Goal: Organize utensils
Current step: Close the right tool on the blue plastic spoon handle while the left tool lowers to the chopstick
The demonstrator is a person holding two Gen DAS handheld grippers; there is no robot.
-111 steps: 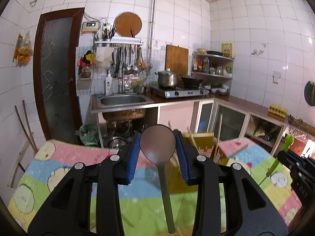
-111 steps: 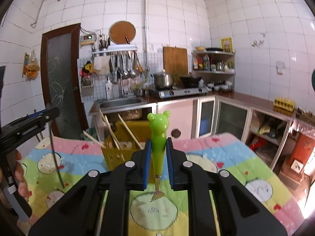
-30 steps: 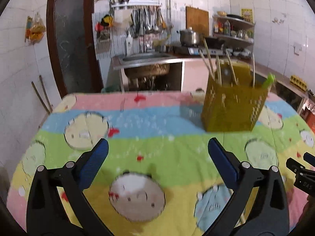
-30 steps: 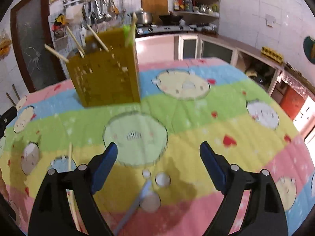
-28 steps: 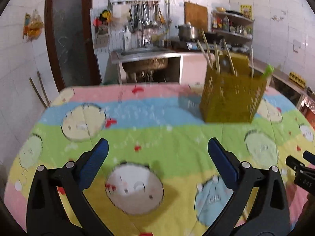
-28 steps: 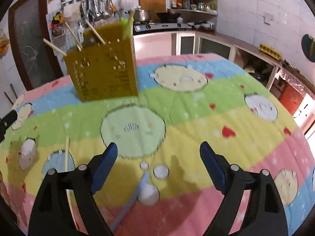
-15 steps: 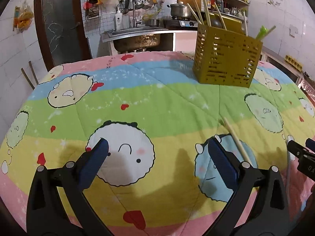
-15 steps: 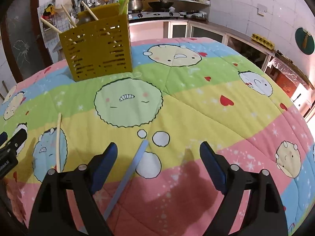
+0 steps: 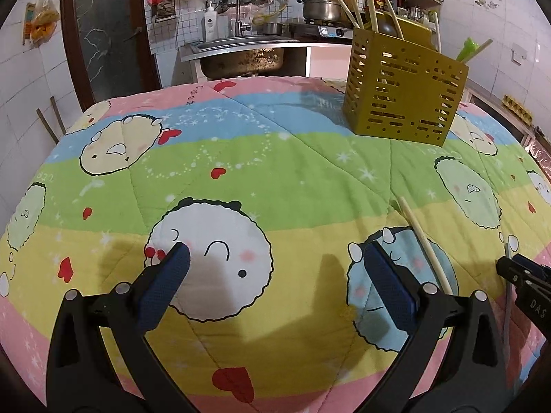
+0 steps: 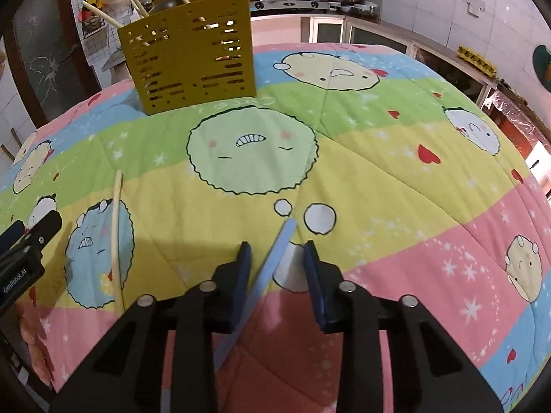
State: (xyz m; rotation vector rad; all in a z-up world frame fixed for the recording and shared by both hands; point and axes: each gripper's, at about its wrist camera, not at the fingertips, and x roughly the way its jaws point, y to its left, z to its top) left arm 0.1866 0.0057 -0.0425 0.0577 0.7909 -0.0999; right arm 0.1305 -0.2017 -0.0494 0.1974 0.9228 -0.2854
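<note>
A yellow slotted utensil basket (image 9: 406,96) stands at the far side of the table and holds chopsticks, a spoon and a green-handled fork; it also shows in the right wrist view (image 10: 193,58). A pale blue flat stick (image 10: 272,265) lies on the cloth between the jaws of my right gripper (image 10: 277,258), which is partly closed around it without touching. A wooden chopstick (image 10: 117,234) lies to its left and also shows in the left wrist view (image 9: 425,244). My left gripper (image 9: 273,265) is wide open and empty, low over the cloth.
The table is covered by a striped cartoon quilt (image 9: 275,172). Behind it are a sink (image 9: 241,46), a stove with a pot (image 9: 320,8) and a dark door (image 9: 103,34). The right gripper's body (image 9: 527,285) shows at the left wrist view's right edge.
Both grippers have come down closer to the cloth. My right gripper's jaws have narrowed from wide open and now straddle the blue stick. The left stays wide open.
</note>
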